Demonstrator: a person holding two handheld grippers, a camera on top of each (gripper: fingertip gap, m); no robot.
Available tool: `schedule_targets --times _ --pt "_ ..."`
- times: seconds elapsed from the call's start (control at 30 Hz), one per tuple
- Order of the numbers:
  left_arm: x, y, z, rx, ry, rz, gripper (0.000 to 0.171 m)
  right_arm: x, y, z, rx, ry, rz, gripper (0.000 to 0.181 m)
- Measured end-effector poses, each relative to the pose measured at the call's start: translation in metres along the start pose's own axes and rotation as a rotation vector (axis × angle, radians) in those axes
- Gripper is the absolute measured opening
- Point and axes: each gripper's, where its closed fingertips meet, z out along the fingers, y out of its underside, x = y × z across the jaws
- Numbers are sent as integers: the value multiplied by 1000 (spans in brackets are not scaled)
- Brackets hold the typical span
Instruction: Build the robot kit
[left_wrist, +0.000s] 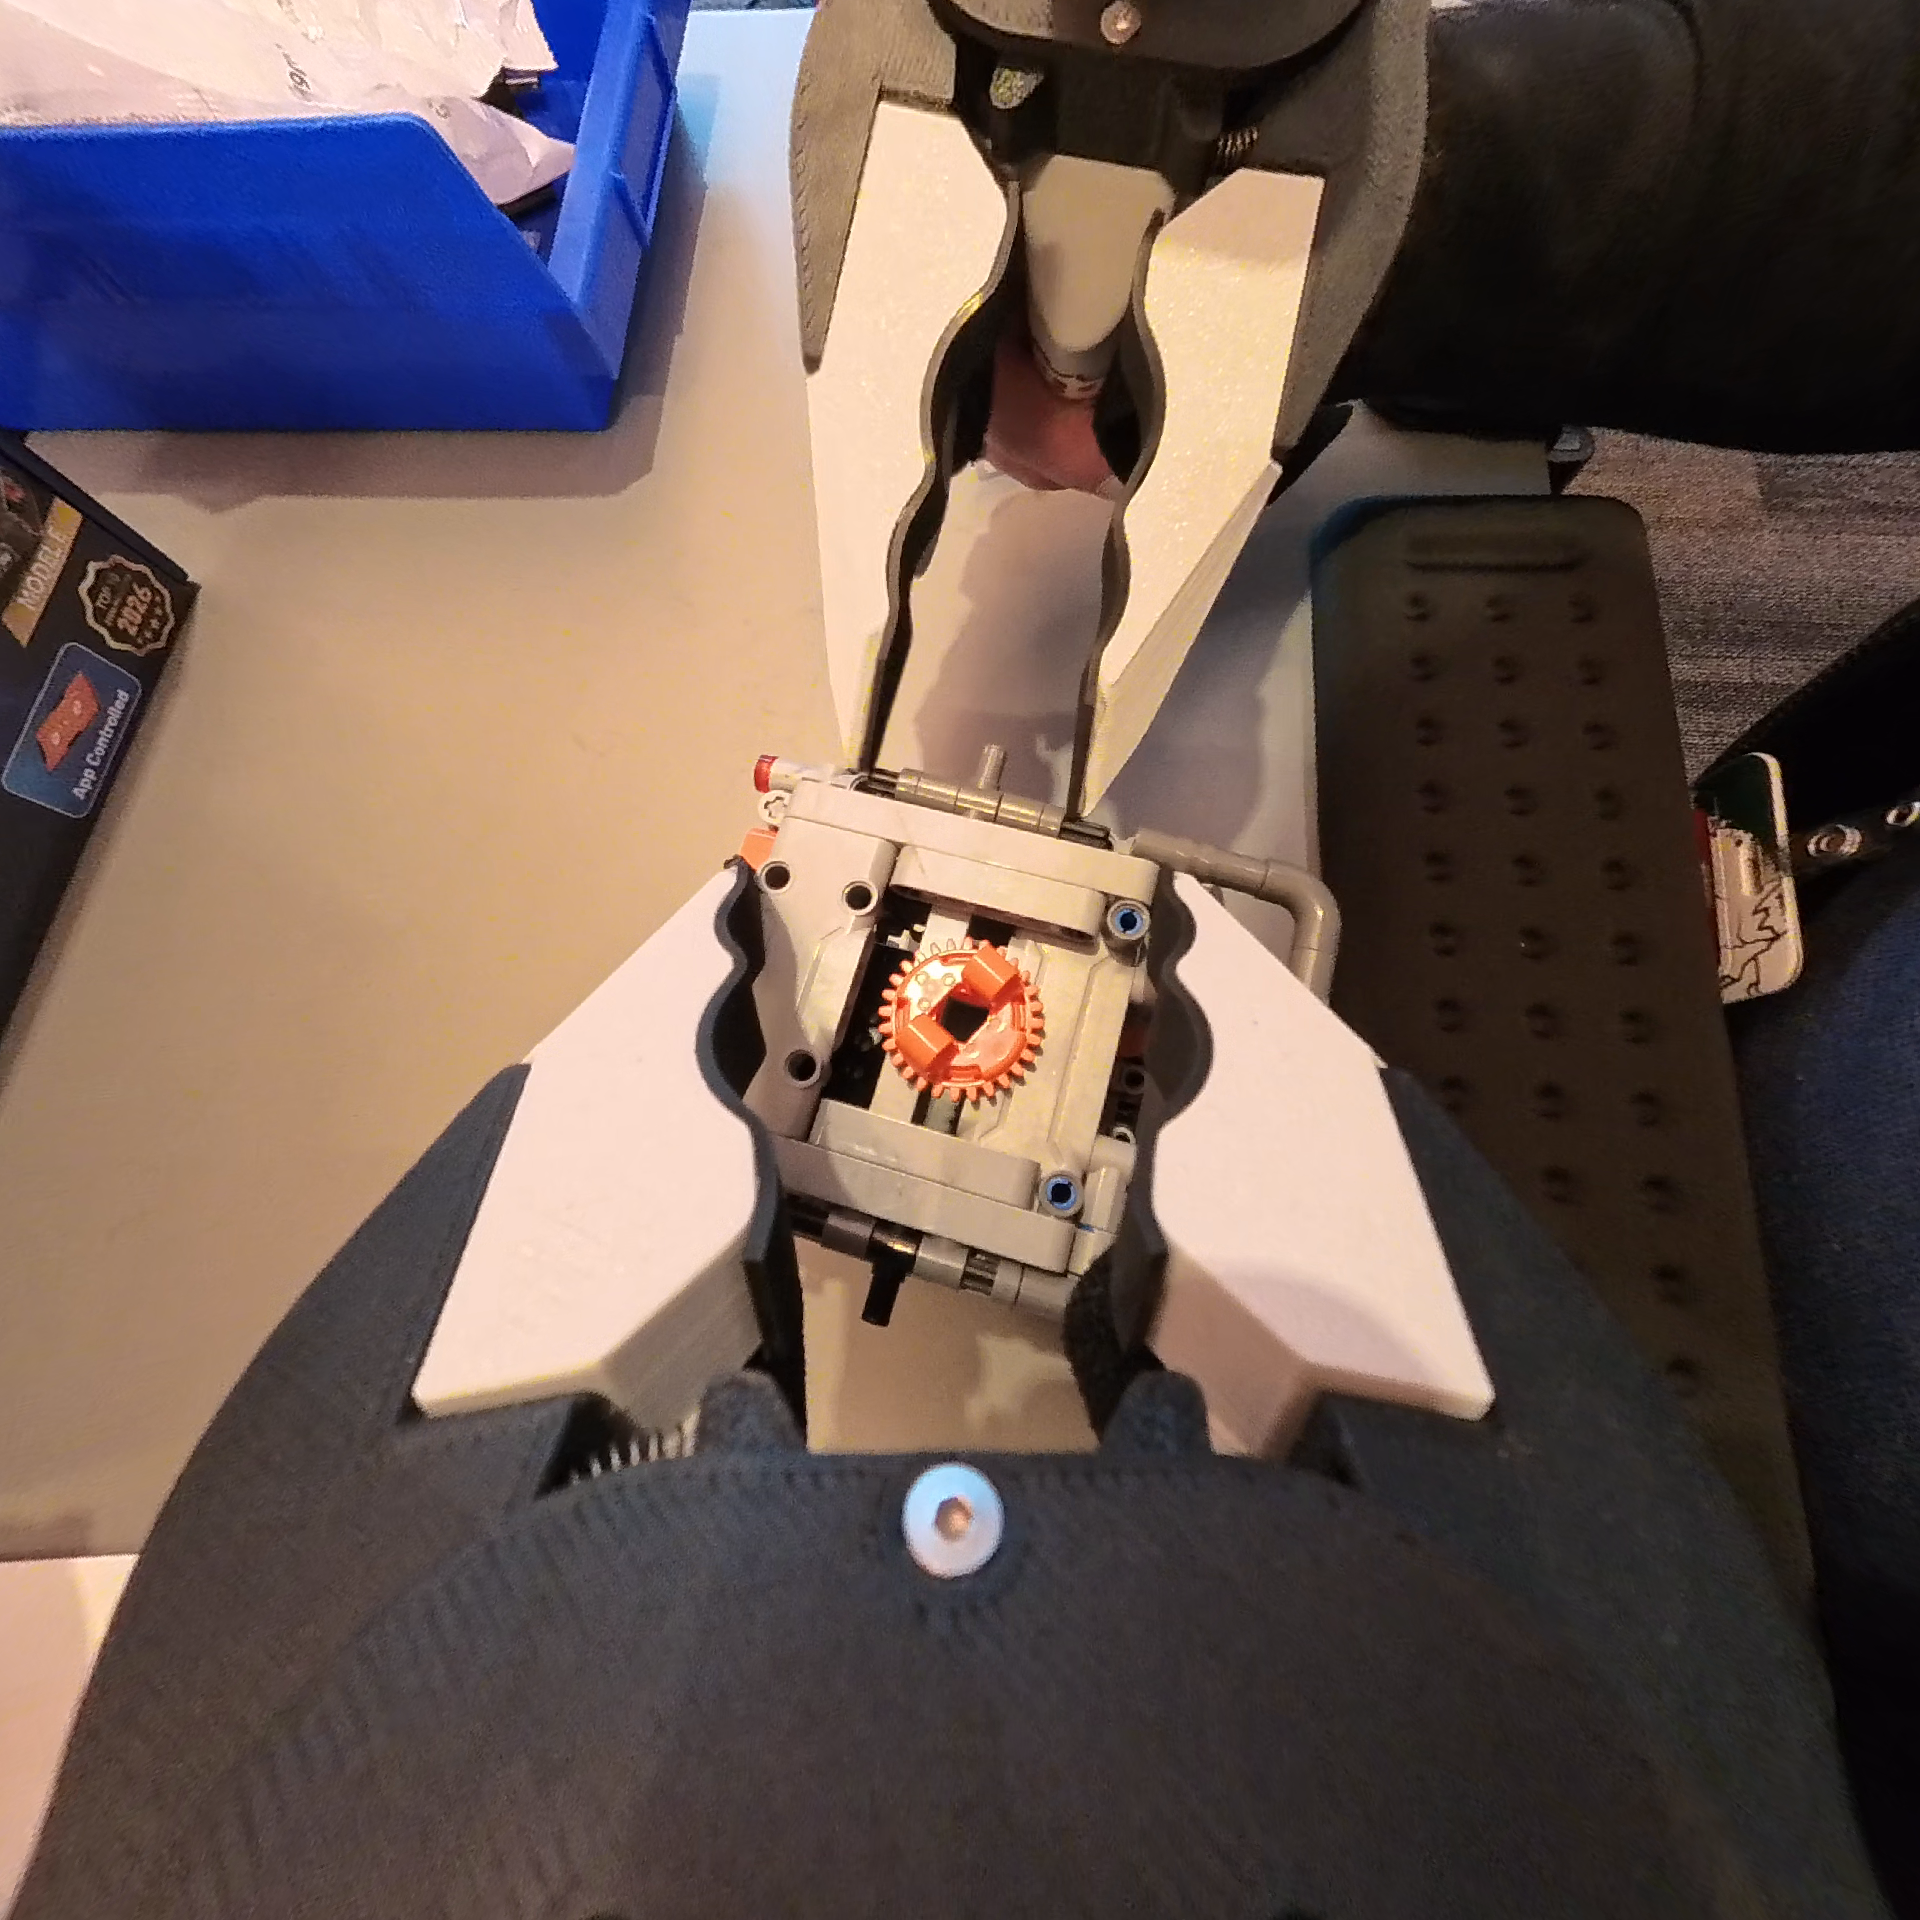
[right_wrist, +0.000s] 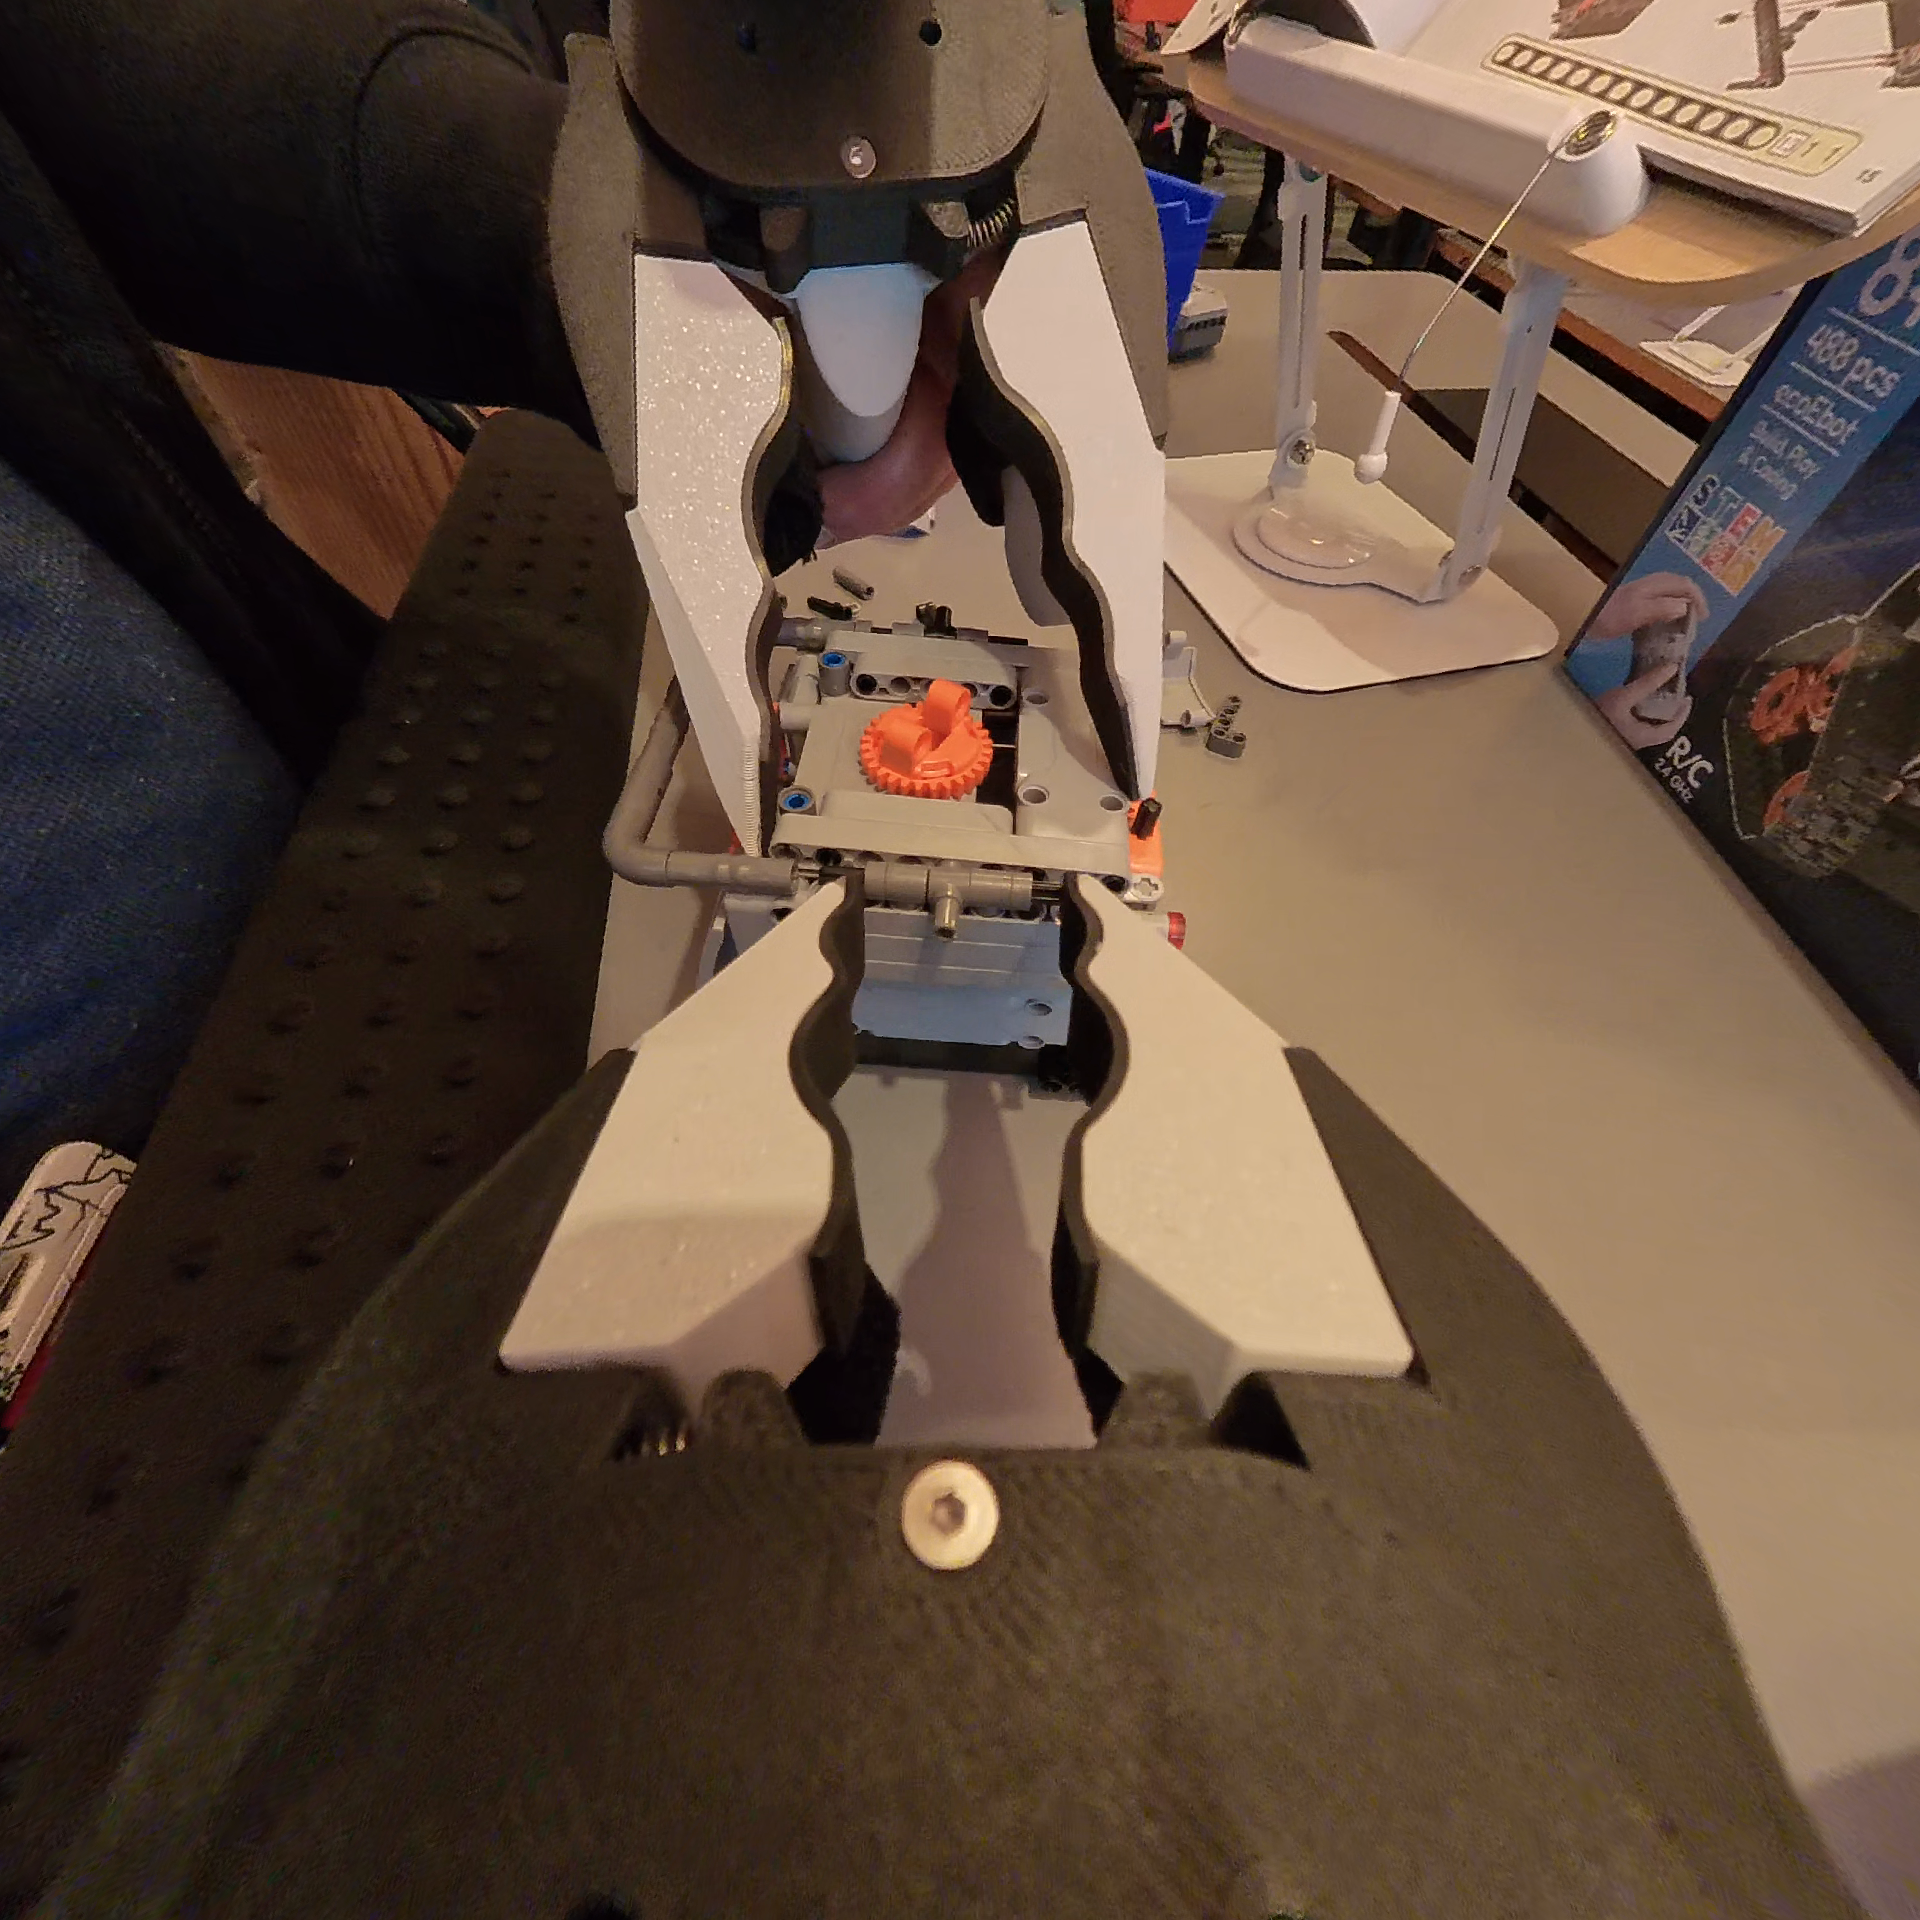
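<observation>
Left tongs (left_wrist: 951, 1039) clamp grey brick gearbox (left_wrist: 956, 1049), orange gear (left_wrist: 961, 1023) up | right tongs (right_wrist: 961, 904) pinch its axle edge | hold level, squeeze evenly above desk (left_wrist: 364, 831).

Wrist views face-to-face, close – share grey brick assembly (left_wrist: 951, 1039)

Each of the two hand-held tools has a wide, dark, rough-textured printed body with one silver hex screw in the middle near the camera; the left gripper (left_wrist: 951, 997) and the right gripper (right_wrist: 961, 914) look the same in build. Their fingers (left_wrist: 613, 1174) are pale grey-white angular wedges, lined on the inner side with black wavy-edged pads (right_wrist: 821, 1049), and a small metal coil spring (left_wrist: 623, 1444) shows at the base of a finger. The person wears a black sleeve (right_wrist: 312, 197) and blue denim trousers (right_wrist: 114, 873).
</observation>
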Motion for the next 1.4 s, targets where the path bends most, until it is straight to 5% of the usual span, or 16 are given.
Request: schedule_targets --times 0.57,0.6,0.77,0.87,1.2,1.4 --pt "1 1 0 14 2 -5 74 -1 0 1 23 -51 52 32" --pt "1 1 -1 16 4 -6 74 -1 -1 0 27 -56 53 13" --pt "2 1 -1 17 5 6 74 0 -1 0 33 -87 84 15" --pt "2 1 0 23 -4 -7 74 1 -13 -4 80 -64 91 36" --pt "1 0 0 7 -5 0 74 -5 0 -10 14 -29 104 32" --pt "1 0 0 -16 -15 -5 74 -30 3 -16 22 -21 336 25"
